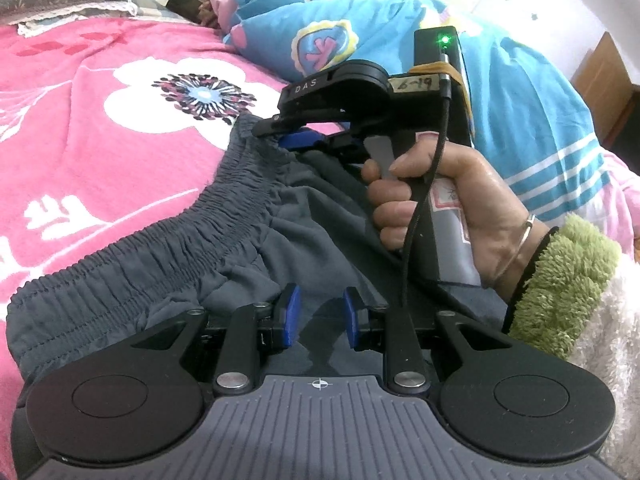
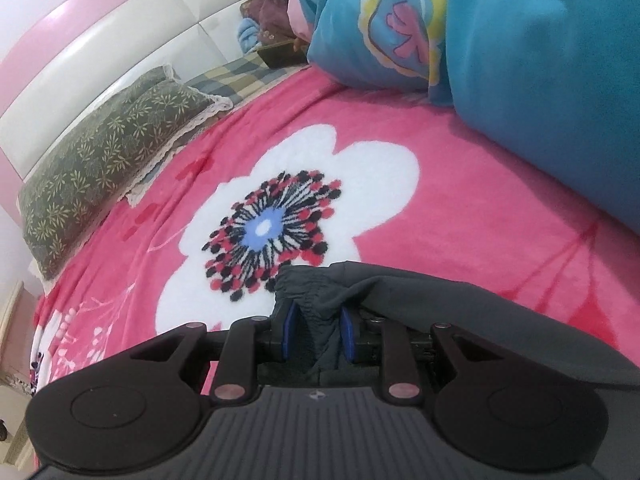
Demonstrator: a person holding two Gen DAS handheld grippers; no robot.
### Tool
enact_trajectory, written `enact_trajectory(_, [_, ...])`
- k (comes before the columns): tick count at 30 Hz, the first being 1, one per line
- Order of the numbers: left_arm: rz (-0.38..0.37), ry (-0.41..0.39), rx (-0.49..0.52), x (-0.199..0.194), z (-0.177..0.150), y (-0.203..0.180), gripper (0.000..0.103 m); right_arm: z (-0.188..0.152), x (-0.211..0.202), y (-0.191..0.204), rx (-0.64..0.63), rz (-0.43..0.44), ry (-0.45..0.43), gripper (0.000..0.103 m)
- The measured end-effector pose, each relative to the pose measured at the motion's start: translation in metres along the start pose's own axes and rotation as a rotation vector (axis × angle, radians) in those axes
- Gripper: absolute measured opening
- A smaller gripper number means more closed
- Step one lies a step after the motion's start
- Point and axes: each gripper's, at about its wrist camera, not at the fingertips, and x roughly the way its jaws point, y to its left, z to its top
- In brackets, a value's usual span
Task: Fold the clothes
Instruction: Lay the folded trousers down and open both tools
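Left wrist view. Your left gripper sits low in the frame, blue pads set a little apart, with a fold of the grey shorts rising between them. The cloth looks pinched there, though the contact at the pads is not plainly shown, so you cannot tell for certain that it is clamped. The shorts lie across the pink flowered blanket, their gathered elastic waistband running from the lower left up toward the centre. At the far end of that waistband, your right gripper meets the cloth from the right side, its blue tips on the band. Your right hand is wrapped round its handle, a thin bangle at the wrist and a green fleece cuff behind it. A blue patterned quilt is heaped beyond.

Right wrist view. Your right gripper is clenched on a bunched corner of the waistband; the grey fabric fills the gap between the blue pads and drapes off to the right. The blanket's white flower lies just ahead. A green leaf-print pillow rests against the white headboard on the left, and the blue quilt fills the upper right.
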Motion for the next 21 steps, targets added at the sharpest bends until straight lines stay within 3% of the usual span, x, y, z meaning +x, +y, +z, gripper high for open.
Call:
enact_trajectory(6, [0.013, -0.007, 0.018, -0.001, -0.003, -0.003, 0.023, 0.001, 0.006, 0.001, -0.005, -0.003, -0.010, 0.026])
enact_trajectory(9, [0.022, -0.013, 0.028, -0.001, -0.003, -0.004, 0.023, 0.008, -0.010, 0.002, -0.003, -0.017, -0.016, 0.026])
enact_trajectory(12, [0.030, -0.024, 0.034, -0.002, -0.004, -0.004, 0.023, 0.015, -0.060, -0.005, 0.006, -0.042, -0.098, 0.026])
enact_trajectory(15, [0.033, -0.033, 0.024, -0.004, -0.002, -0.004, 0.023, 0.011, -0.144, -0.020, 0.042, -0.081, -0.187, 0.026])
enact_trajectory(21, [-0.003, -0.049, 0.034, -0.010, -0.001, -0.012, 0.023, -0.047, -0.319, -0.036, 0.043, -0.282, -0.278, 0.027])
